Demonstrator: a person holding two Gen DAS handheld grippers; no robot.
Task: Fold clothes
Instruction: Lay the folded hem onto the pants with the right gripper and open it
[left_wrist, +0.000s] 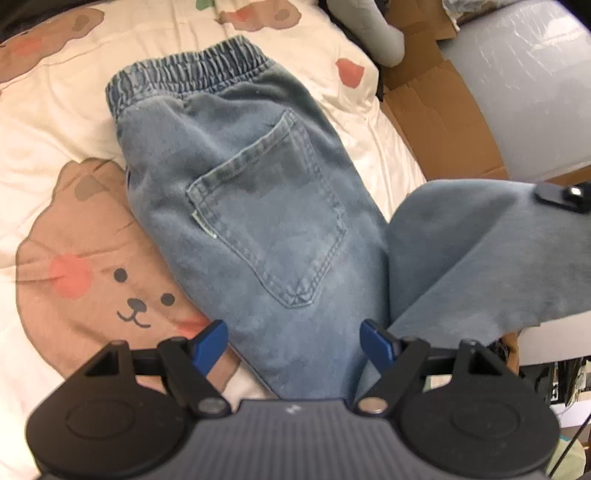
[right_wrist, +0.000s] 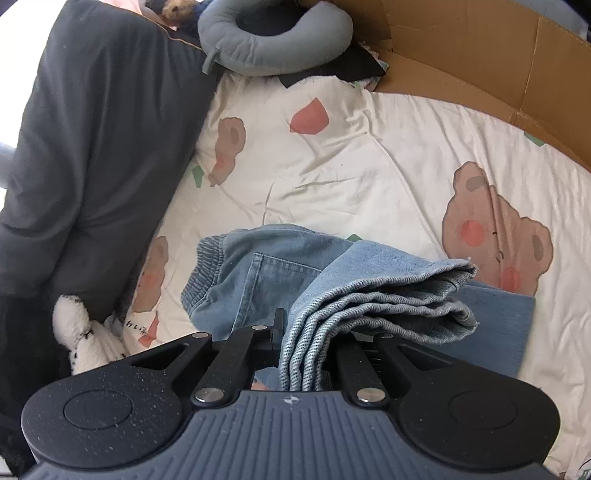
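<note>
The right gripper (right_wrist: 295, 332) is seen clamped tight on the hems (right_wrist: 388, 302) of the jeans (right_wrist: 258, 273); several layers of denim edge are bunched between its closed jaws and fan out to the right, above the bed. Beyond the held hems, the rest of the jeans is spread flat on the quilt (right_wrist: 369, 166), with the elastic waistband (right_wrist: 201, 273) at the left and a back pocket (right_wrist: 280, 273) beside it.

The left gripper (left_wrist: 293, 341) is held wide open just above the jeans (left_wrist: 240, 184), with nothing between its blue fingers (left_wrist: 212, 341); whether the fingers touch the cloth cannot be told. In its view the trouser body runs from the near middle to the far left, the waistband (left_wrist: 192, 72) at the far end and the pocket (left_wrist: 269, 214) facing up. At the right the leg end (left_wrist: 480, 251) is lifted off the bed, and a dark part of the right gripper (left_wrist: 565, 195) shows at its upper right corner.

The quilt (left_wrist: 55, 129) is cream with brown bear prints. A dark cover (right_wrist: 92, 147) lies along the left of the bed, a grey neck pillow (right_wrist: 273, 40) at the far end, a white plush toy (right_wrist: 85, 339) at the near left, and cardboard (right_wrist: 480, 55) along the far right.
</note>
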